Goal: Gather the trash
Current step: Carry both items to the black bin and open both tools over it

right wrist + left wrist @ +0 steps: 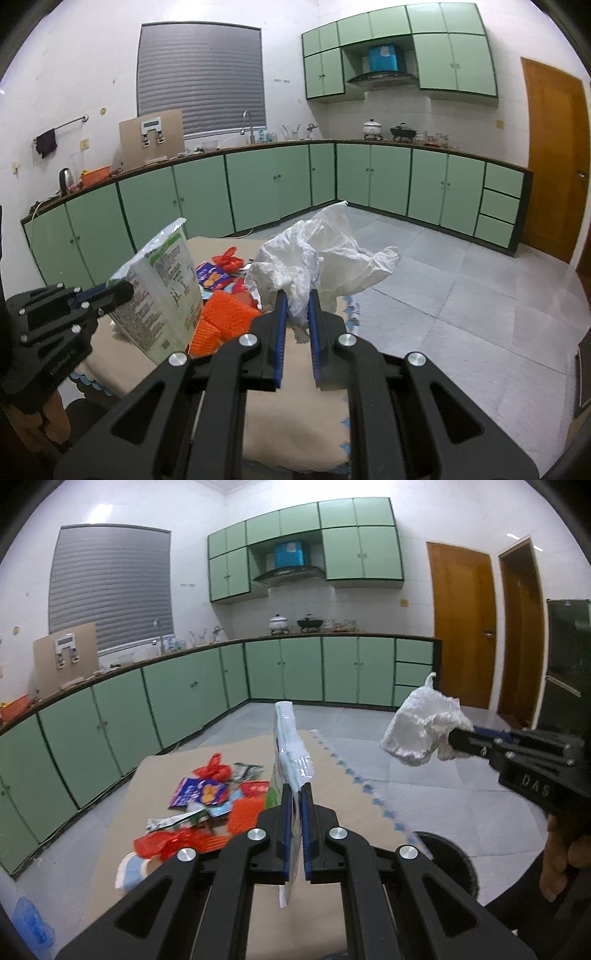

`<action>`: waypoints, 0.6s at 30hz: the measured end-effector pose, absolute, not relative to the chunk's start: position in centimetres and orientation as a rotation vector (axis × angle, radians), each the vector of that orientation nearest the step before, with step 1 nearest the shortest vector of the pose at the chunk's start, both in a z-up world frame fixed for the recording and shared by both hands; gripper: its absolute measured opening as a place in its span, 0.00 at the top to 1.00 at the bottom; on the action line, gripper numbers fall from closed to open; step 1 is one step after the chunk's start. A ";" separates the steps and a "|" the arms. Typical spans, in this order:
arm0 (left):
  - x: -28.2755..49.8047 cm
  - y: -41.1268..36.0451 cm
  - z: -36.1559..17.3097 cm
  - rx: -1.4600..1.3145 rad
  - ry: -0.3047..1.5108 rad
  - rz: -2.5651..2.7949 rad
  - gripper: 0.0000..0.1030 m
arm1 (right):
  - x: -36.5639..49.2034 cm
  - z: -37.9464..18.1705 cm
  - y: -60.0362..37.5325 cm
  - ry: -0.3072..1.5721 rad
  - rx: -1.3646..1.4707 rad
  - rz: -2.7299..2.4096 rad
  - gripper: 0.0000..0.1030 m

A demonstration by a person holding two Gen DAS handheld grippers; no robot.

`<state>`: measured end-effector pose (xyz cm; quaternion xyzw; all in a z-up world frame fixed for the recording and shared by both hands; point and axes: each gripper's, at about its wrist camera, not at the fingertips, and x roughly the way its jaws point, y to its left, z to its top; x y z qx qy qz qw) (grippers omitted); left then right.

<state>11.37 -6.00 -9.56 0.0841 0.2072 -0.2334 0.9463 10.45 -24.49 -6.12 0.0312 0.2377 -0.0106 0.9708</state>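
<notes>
Left gripper (294,794) clamped on one flat printed plastic package (291,746), held upright above the surface (354,775). Litter pile (207,805) lies on the surface just left of and below it: several red, orange and blue wrappers, exact count unclear. Right gripper (295,306) pinched on one crumpled white plastic bag (325,258), lifted clear of the surface, right of the pile.

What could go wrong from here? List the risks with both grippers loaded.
1. The left gripper pinches the tall snack packet only near its lower edge, so it may swing or slip out.
2. The right gripper clamps just a fold of the crumpled white plastic bag; the loose bulk could pull free.
</notes>
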 end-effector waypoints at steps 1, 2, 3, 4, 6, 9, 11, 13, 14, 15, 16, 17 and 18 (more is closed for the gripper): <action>11.3 -6.5 -9.4 0.169 0.421 -0.492 0.95 | 10.0 -6.2 -25.2 0.483 0.066 -0.033 0.90; 11.1 -7.4 -9.2 0.167 0.421 -0.518 0.95 | 9.5 -6.4 -26.0 0.488 0.071 -0.046 0.90; 11.0 -8.1 -9.1 0.169 0.421 -0.536 0.95 | 9.1 -6.6 -26.7 0.493 0.076 -0.060 0.90; 10.9 -9.0 -9.1 0.173 0.421 -0.560 0.95 | 8.8 -6.9 -27.4 0.499 0.079 -0.074 0.90; 10.8 -10.9 -9.2 0.180 0.423 -0.600 0.95 | 8.0 -7.6 -28.9 0.514 0.085 -0.104 0.90; 10.6 -13.7 -9.8 0.171 0.434 -0.667 0.95 | 7.2 -9.2 -31.4 0.549 0.103 -0.153 0.90; 10.6 -15.6 -10.4 0.158 0.447 -0.726 0.95 | 6.7 -10.4 -33.1 0.576 0.120 -0.184 0.90; 10.6 -17.6 -11.1 0.145 0.458 -0.779 0.95 | 6.5 -11.8 -34.5 0.612 0.140 -0.206 0.90; 10.7 -18.3 -11.4 0.140 0.464 -0.797 0.95 | 6.4 -12.6 -35.2 0.629 0.151 -0.213 0.90; 10.9 -19.3 -11.8 0.130 0.472 -0.820 0.95 | 6.3 -13.3 -35.6 0.642 0.161 -0.220 0.90; 11.2 -20.1 -12.3 0.118 0.486 -0.843 0.95 | 6.3 -14.1 -36.2 0.659 0.169 -0.232 0.90; 11.5 -20.7 -12.8 0.112 0.494 -0.858 0.95 | 6.3 -14.8 -36.7 0.674 0.177 -0.241 0.90; 11.8 -21.6 -13.4 0.106 0.506 -0.873 0.95 | 7.0 -15.1 -37.0 0.686 0.184 -0.245 0.90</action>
